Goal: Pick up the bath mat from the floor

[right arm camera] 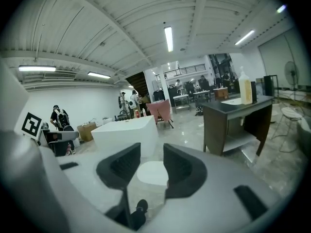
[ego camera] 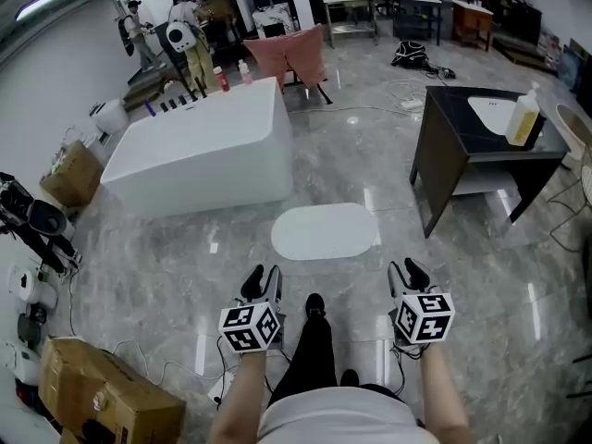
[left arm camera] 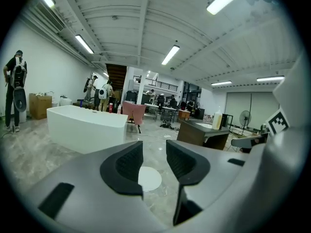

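A pale oval bath mat [ego camera: 325,231] lies flat on the grey marble floor between the white bathtub [ego camera: 199,151] and the dark vanity [ego camera: 481,151]. The left gripper [ego camera: 263,280] and right gripper [ego camera: 405,273] hover side by side short of the mat's near edge, apart from it. Both stand open with nothing between the fingers. In the left gripper view the mat [left arm camera: 150,178] shows through the gap in the left gripper [left arm camera: 153,159]. The right gripper view has the mat [right arm camera: 152,173] framed in the gap of the right gripper [right arm camera: 151,165].
A cardboard box [ego camera: 102,391] and cables sit at the lower left. A bottle [ego camera: 523,118] stands on the vanity top by its sink. A pink chair [ego camera: 291,55] is behind the tub. People stand at the far left [ego camera: 190,40]. The person's leg and shoe [ego camera: 314,308] are between the grippers.
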Motion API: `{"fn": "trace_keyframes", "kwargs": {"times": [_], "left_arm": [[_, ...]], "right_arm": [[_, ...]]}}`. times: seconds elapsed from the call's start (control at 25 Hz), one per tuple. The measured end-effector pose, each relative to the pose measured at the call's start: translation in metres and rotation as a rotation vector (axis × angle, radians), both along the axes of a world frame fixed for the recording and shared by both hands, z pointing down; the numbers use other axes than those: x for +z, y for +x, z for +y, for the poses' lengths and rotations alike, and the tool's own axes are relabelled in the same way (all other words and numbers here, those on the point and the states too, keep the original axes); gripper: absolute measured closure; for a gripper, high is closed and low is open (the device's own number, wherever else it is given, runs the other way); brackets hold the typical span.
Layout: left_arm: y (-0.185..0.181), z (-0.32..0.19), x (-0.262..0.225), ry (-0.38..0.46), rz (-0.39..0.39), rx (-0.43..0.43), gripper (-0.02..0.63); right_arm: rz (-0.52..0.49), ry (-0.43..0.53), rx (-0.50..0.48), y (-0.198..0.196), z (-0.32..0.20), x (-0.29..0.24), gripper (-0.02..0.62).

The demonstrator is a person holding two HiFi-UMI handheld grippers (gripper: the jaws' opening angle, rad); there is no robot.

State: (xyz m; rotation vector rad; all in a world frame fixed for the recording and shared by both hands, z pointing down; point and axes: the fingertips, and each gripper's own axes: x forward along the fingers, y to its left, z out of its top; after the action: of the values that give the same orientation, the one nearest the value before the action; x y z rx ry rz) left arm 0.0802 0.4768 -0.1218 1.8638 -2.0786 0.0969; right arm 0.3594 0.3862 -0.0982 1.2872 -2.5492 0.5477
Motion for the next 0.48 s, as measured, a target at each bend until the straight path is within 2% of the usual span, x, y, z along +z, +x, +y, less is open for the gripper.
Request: {"fn": "trace_keyframes", "kwargs": {"times": [0.24,0.48], "left_arm": [[-0.048,-0.054,0.032,-0.039,0.019,-0.029,0.425],[-0.115,-0.141,0.054,-0.085,0.043,-0.04,0.411]], "right_arm": [[0.029,-0.072,0.005,-0.031,-0.051,0.031,0.446],[0.075,-0.11,0.033,-0.082,-0.145,0.044,0.446]]}}
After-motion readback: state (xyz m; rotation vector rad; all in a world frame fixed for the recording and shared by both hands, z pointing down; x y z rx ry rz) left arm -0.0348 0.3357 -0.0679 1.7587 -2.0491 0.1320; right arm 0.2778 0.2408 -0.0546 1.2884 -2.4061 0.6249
